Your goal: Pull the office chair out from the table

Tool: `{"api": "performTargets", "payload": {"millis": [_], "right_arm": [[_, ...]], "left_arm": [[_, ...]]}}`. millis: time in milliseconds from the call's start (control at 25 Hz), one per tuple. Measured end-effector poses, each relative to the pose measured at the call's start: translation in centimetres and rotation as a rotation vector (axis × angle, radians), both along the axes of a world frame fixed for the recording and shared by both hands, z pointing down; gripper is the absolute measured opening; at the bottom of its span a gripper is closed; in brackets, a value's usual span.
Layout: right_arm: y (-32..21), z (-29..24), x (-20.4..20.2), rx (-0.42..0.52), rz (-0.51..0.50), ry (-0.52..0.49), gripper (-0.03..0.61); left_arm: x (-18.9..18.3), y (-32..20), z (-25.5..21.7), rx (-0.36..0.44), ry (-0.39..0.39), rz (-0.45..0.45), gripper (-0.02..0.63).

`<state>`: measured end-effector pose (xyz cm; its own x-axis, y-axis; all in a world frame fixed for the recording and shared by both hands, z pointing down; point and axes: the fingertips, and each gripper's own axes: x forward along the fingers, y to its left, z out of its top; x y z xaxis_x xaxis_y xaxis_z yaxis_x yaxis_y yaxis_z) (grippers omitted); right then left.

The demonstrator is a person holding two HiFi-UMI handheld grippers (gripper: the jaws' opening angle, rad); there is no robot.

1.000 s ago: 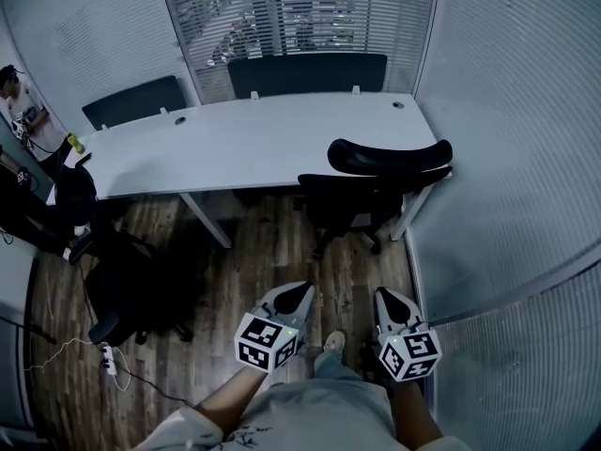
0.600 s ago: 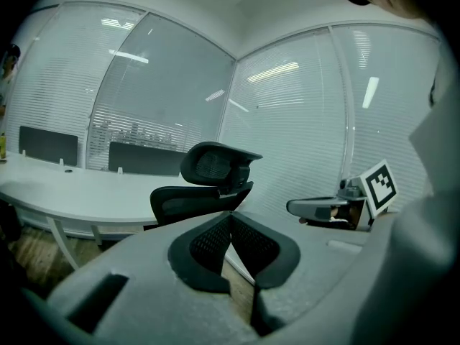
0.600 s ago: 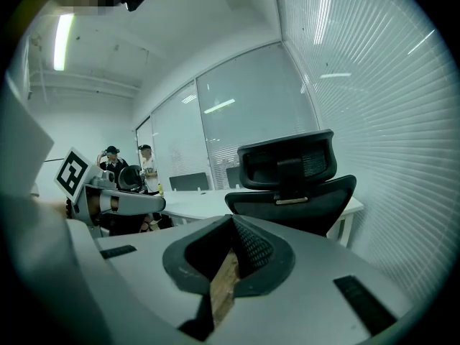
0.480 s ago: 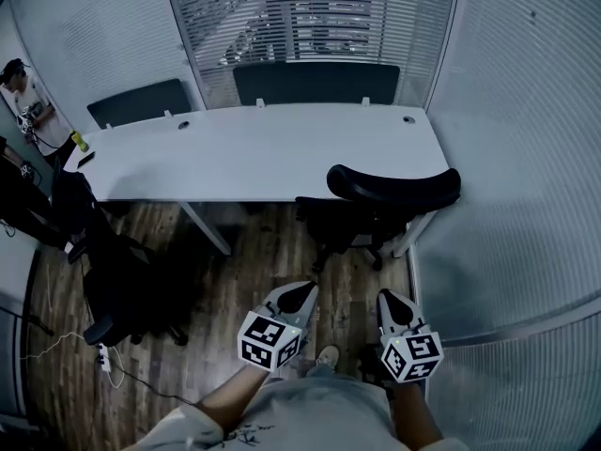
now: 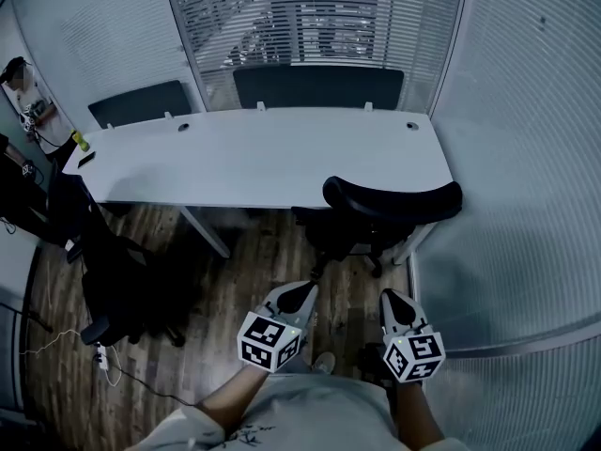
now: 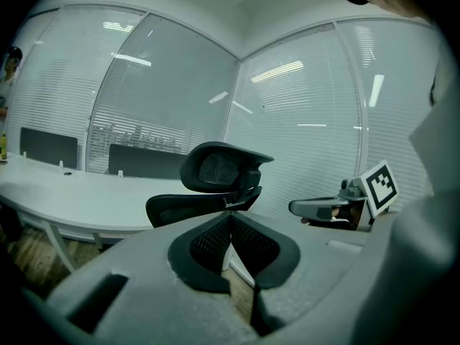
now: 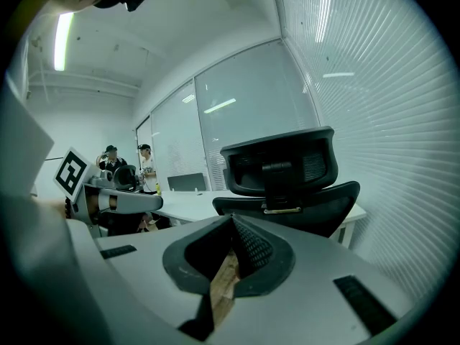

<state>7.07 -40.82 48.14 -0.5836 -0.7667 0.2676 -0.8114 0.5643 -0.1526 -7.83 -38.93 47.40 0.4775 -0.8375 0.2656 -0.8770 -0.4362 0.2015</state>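
The black office chair (image 5: 385, 205) is tucked under the right end of the white table (image 5: 254, 153), its headrest and back facing me. In the left gripper view the chair (image 6: 215, 185) fills the middle; the right gripper view has the chair (image 7: 287, 178) close ahead. My left gripper (image 5: 299, 297) is shut with nothing in it, held over the wooden floor short of the chair. My right gripper (image 5: 394, 304) is also shut and empty, beside it on the right, a step from the chair's back.
A second black chair (image 5: 117, 289) stands at the left, with a power strip and cable (image 5: 99, 357) on the floor. Glass walls with blinds close in the right side (image 5: 526, 205) and the back. Low dark screens (image 5: 319, 87) run behind the table. People stand at far left (image 7: 108, 160).
Both grippers and the view have advanced toward the table; the chair and table now lie lower and nearer in the head view. Neither gripper's jaws have moved.
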Motion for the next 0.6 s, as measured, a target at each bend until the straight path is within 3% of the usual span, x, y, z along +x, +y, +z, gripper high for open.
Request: {"api": "performTargets", "payload": {"millis": [600], "right_arm": [[-2.1,0.2,0.3,-0.015,0.073,-0.012,0.008]], "left_arm": [[-1.8,-3.0,-0.4,0.0,0.013,-0.009,0.011]]}}
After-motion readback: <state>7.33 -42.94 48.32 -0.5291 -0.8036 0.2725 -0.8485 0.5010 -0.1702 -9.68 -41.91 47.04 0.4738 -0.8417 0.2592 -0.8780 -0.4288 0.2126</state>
